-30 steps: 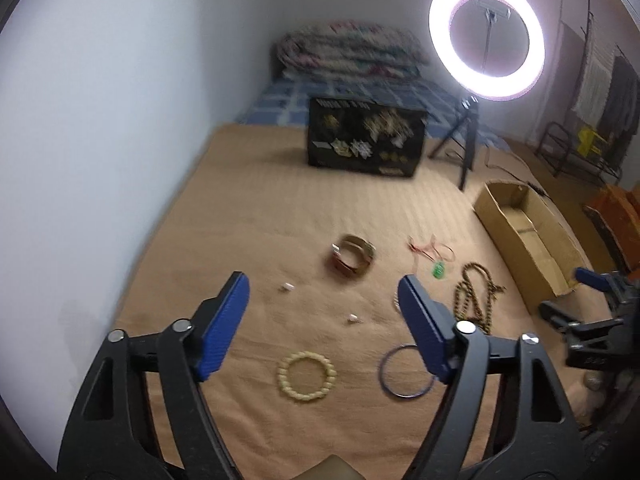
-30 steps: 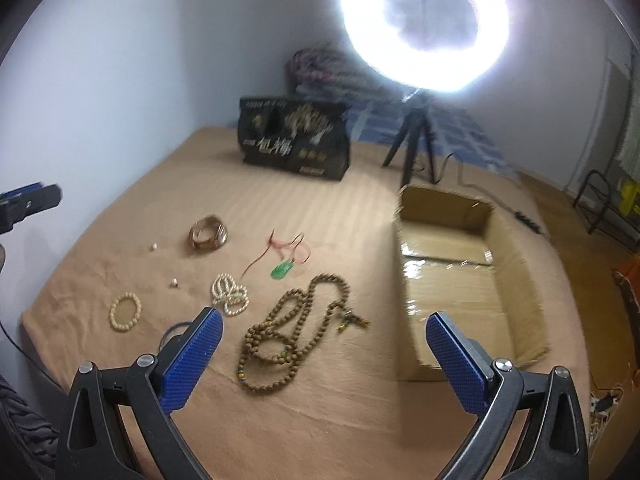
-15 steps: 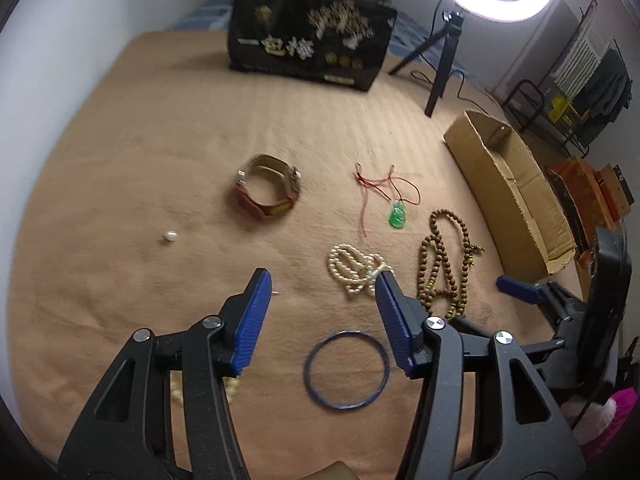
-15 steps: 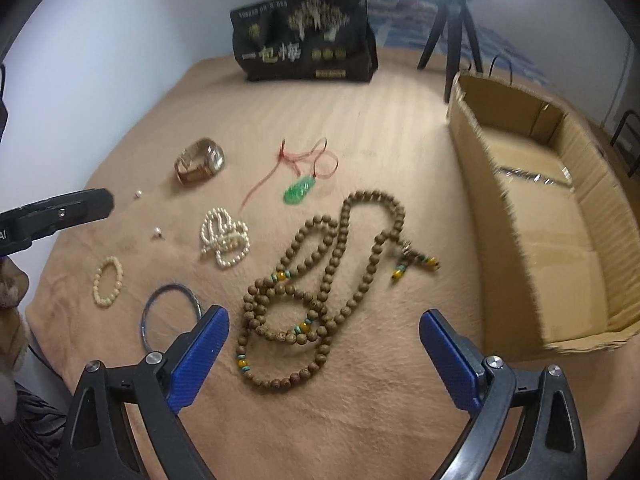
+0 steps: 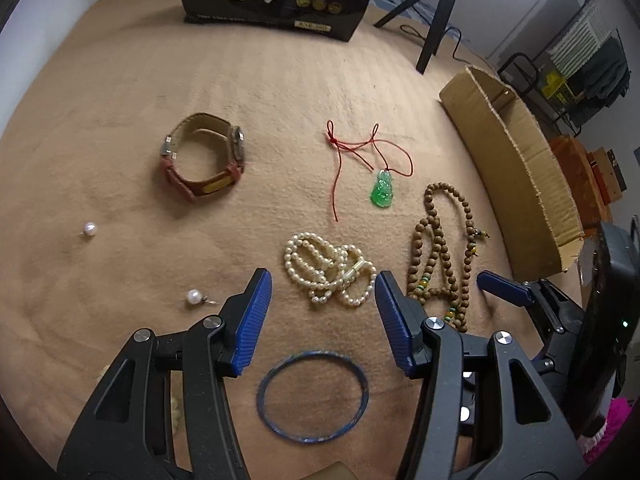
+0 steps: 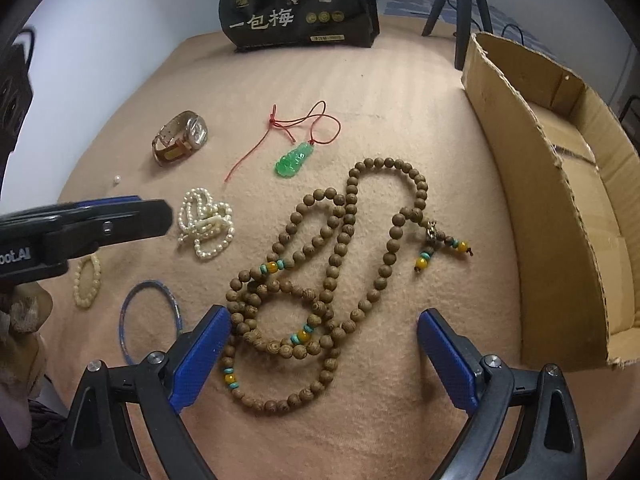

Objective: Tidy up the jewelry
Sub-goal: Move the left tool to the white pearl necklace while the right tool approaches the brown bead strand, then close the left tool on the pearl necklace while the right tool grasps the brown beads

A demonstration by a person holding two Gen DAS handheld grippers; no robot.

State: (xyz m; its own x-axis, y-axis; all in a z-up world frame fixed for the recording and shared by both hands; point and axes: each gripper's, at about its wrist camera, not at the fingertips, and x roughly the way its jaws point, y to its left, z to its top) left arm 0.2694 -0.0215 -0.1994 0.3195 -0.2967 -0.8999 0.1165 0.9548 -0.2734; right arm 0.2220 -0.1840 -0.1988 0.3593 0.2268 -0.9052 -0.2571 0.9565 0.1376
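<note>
Jewelry spread out over a tan blanket (image 5: 280, 92), with the pearls (image 5: 326, 270) as the anchor here. Left tool (image 5: 323, 304) hovering right over the near edge of the pearls, tips either side, half spread, just been narrowing, nothing pinched, not touching anything. Blue bangle (image 5: 312, 396) lying flat just on the near side of the pearls, under the left tool. Wooden beads (image 6: 324, 276) just to the right of the pearls, in a loose tangle with yellow and teal accents. Right tool (image 6: 324, 350) over the near part of that tangle, spread wide, eased in only slightly, nothing gripped. Green pendant (image 5: 383, 191) on a red cord beyond the pearls and a bit right. Watch (image 5: 204, 158) beyond the pearls to the left, on its side. Two loose pearl studs left of the pearls, one (image 5: 195, 296) near the left tool, the other (image 5: 89, 229) further out. Cream bracelet (image 6: 87, 280) left of the bangle, mostly hidden behind the left tool in the right view. Cardboard box (image 6: 560, 184) far right of the pearls, past the wooden beads, open on top. Black bag (image 6: 298, 8) standing well beyond the pearls at the far edge.
</note>
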